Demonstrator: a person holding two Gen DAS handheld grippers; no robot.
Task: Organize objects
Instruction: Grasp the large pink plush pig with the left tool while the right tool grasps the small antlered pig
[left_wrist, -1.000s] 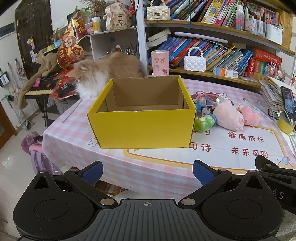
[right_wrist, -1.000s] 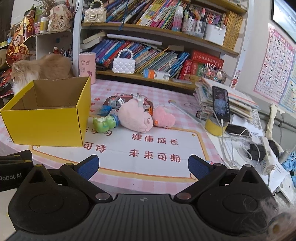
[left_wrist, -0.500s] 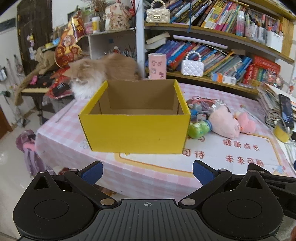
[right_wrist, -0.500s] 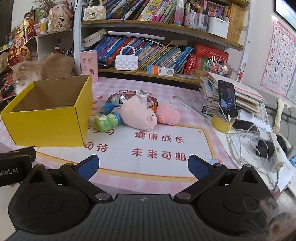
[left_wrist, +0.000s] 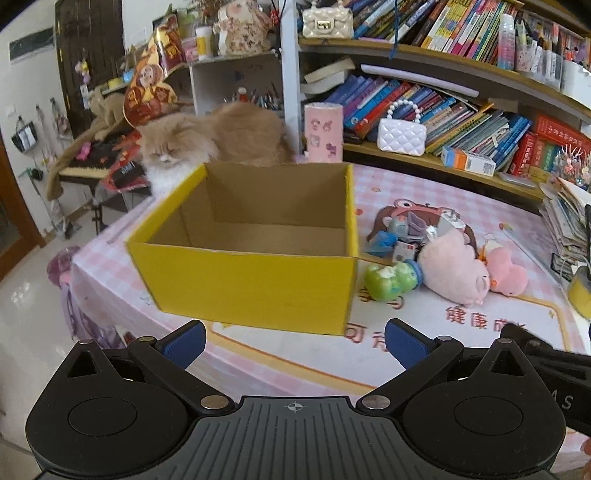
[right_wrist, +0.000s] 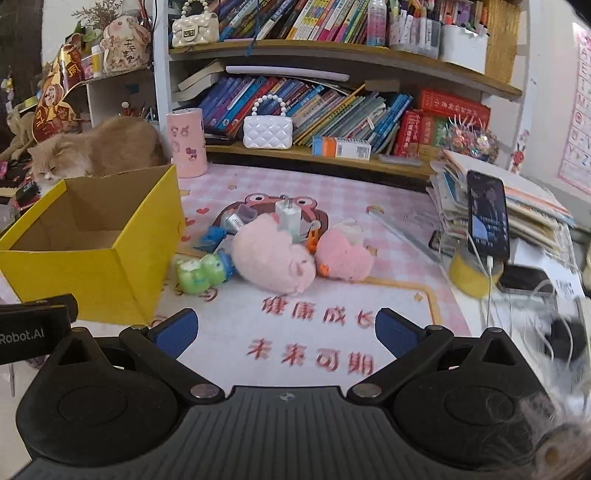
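An empty yellow cardboard box (left_wrist: 251, 284) stands on the pink checked tablecloth (left_wrist: 288, 354); it also shows at the left of the right wrist view (right_wrist: 96, 280). Right of it lies a heap of toys: a green frog toy (right_wrist: 201, 271), a big pink plush pig (right_wrist: 273, 258), a smaller pink plush (right_wrist: 345, 254), a white charger plug (right_wrist: 288, 218) and small blue items (right_wrist: 212, 236). My left gripper (left_wrist: 295, 343) is open and empty in front of the box. My right gripper (right_wrist: 286, 334) is open and empty, short of the toys.
An orange cat (left_wrist: 214, 140) lies behind the box. A pink canister (right_wrist: 186, 144) and a white purse (right_wrist: 267, 131) stand by the bookshelf. At the right are a paper stack (right_wrist: 517, 206), a phone (right_wrist: 487, 218) on a yellow tape roll (right_wrist: 474, 275), and cables.
Both grippers have moved forward and up over the table; the box and toys appear closer and more from above. Both stay open.
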